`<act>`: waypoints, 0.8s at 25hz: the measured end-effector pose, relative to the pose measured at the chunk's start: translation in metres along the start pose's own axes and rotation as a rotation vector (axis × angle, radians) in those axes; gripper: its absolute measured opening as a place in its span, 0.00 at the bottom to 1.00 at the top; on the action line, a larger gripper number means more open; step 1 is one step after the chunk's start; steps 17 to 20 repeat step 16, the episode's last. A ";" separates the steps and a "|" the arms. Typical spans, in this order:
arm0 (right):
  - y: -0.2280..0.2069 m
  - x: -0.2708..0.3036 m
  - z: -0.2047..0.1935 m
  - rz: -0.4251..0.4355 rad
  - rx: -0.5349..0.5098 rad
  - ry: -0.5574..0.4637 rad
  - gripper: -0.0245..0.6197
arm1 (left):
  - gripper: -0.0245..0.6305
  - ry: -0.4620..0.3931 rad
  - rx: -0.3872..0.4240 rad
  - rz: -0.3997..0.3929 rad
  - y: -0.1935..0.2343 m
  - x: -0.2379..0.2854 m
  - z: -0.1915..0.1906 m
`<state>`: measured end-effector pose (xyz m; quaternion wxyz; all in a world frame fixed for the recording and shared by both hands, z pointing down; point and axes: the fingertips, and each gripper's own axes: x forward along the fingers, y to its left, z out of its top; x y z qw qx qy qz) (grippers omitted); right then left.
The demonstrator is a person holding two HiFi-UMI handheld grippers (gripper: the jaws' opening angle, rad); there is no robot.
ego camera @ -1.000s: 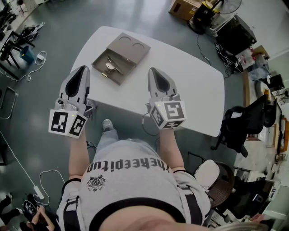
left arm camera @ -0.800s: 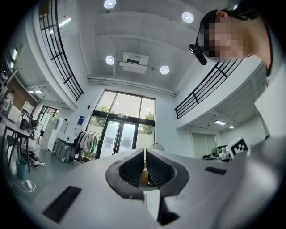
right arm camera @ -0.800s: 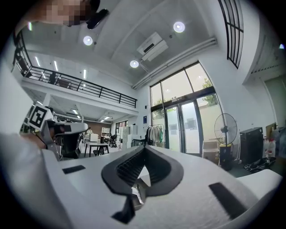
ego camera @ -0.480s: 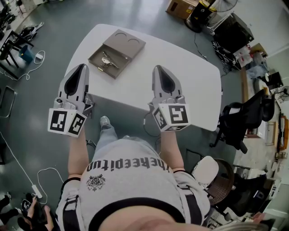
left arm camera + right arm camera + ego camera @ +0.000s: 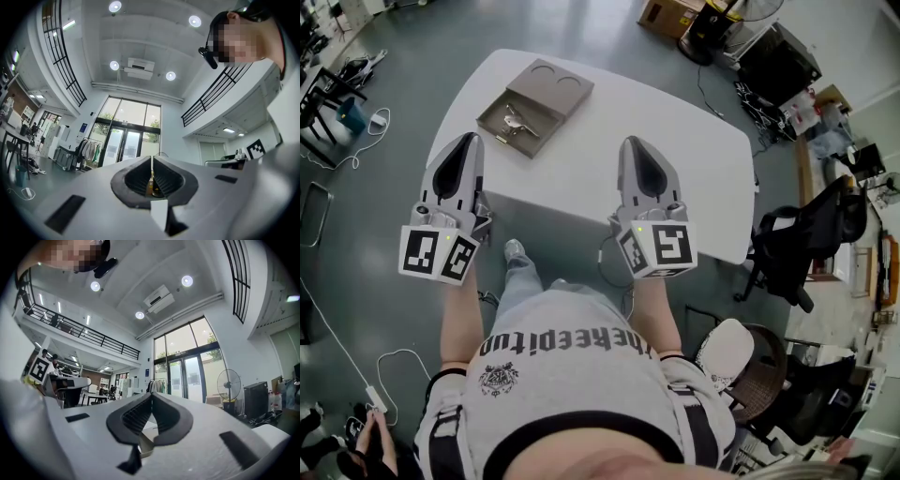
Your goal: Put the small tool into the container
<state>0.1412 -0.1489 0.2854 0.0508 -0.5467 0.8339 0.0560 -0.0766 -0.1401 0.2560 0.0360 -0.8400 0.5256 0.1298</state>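
Observation:
In the head view a flat grey-brown container [image 5: 534, 106] lies open at the far left of the white table [image 5: 675, 141]. A small metal tool [image 5: 514, 119] rests inside its tray. My left gripper [image 5: 469, 141] hovers off the table's near left edge, jaws together and nothing in them. My right gripper [image 5: 630, 142] hangs over the near edge to the right of the container, also shut and empty. Both stand well short of the container. The left gripper view [image 5: 152, 157] and the right gripper view [image 5: 151, 394] each show closed jaws against the hall's ceiling and glass doors.
A black office chair [image 5: 797, 253] and a brown seat [image 5: 741, 366] stand at the table's right. A cardboard box [image 5: 670, 11] and a fan sit beyond the far edge. Cables [image 5: 356, 150] trail over the floor at the left. My legs are below the near edge.
Table and container have slid up and left in the head view. The right gripper has shifted a little to the right and looms larger. Both pairs of jaws stay shut.

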 end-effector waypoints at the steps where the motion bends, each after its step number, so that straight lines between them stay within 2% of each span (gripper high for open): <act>1: 0.000 -0.002 0.001 -0.001 0.001 -0.001 0.03 | 0.06 0.000 0.000 -0.001 -0.001 0.000 0.000; 20: -0.001 -0.008 0.002 0.002 0.028 -0.007 0.03 | 0.06 0.015 0.006 -0.008 -0.010 -0.001 -0.002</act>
